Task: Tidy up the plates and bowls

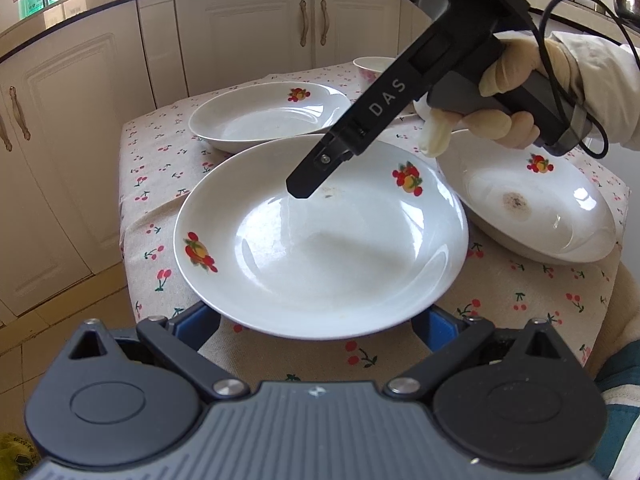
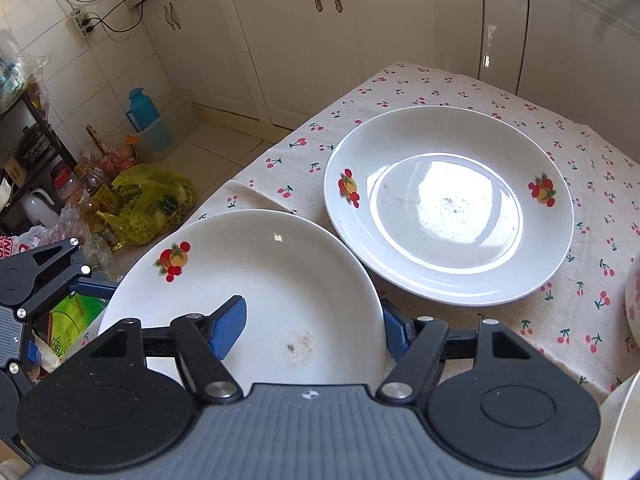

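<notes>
Three white plates with fruit decals lie on a cherry-print tablecloth. In the left wrist view the near plate [image 1: 320, 240] lies between my left gripper's [image 1: 316, 326] wide-open blue fingers, its near rim over them. A second plate [image 1: 272, 114] lies behind it, a third [image 1: 528, 200] to the right. My right gripper [image 1: 298, 188] hangs over the near plate. In the right wrist view its left blue finger [image 2: 228, 328] lies inside the near plate [image 2: 248, 296] and the right finger outside the rim. The far plate [image 2: 448, 204] lies beyond. A small bowl [image 1: 374, 66] stands at the table's back.
The table [image 1: 520, 292] drops off at its left and near edges. Cream cabinets [image 1: 248, 28] line the wall behind. Bags, bottles and a blue jug [image 2: 140, 110] crowd the floor left of the table. A bowl rim [image 2: 634, 300] shows at the right edge.
</notes>
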Demonstrator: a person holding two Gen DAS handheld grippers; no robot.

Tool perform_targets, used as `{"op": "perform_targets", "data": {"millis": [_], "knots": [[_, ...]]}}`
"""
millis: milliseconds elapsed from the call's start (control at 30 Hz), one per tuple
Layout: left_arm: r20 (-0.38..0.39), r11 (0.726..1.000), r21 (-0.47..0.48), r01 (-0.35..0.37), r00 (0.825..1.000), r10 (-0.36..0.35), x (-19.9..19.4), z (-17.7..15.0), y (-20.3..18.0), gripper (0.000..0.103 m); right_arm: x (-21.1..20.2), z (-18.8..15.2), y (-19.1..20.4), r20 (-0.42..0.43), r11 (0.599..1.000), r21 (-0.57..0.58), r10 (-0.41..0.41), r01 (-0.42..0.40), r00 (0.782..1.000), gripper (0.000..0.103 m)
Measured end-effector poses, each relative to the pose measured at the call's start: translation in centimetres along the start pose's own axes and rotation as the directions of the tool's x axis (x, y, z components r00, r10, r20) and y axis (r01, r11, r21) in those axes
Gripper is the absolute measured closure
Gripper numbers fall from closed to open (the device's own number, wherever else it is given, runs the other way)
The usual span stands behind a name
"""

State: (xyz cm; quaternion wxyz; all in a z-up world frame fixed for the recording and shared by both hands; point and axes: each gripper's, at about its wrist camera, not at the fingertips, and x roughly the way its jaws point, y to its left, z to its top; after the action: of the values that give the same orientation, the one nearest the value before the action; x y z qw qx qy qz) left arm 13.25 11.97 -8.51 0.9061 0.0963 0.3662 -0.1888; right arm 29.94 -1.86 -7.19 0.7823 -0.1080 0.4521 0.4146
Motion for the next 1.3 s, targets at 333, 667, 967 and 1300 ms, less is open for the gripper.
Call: {"op": "perform_targets", "data": {"millis": [333,667,967,1300], "knots": [[0.023,0.999,-0.040,-0.018,1.000,0.019,-1.6,-0.4,-0.3,0.002,-3.6,-1.3,1.6,0.060,1.000,-0.019,-0.011,0.012,0.998,0.002],[0.089,0.993,-0.099,-0.067,0.993,0.076,-5.1,-0.4,-2.0,0.001,-9.7,-6.2,4.0,0.173,0.992,-0.055,-0.100,0.111,0.980,0.000],[0.097,0.984,-0.155,-0.090,0.990,0.106,-6.0,-0.6,-5.2,0.001,-14.2,-13.7,4.7,0.222,0.979,-0.032,-0.188,0.200,0.957,0.000],[0.139,0.963,-0.249,-0.106,0.980,0.144,-6.6,-0.3,-8.9,0.001,-16.6,-21.7,4.6,0.231,0.961,0.030,-0.274,0.275,0.934,0.000]]}}
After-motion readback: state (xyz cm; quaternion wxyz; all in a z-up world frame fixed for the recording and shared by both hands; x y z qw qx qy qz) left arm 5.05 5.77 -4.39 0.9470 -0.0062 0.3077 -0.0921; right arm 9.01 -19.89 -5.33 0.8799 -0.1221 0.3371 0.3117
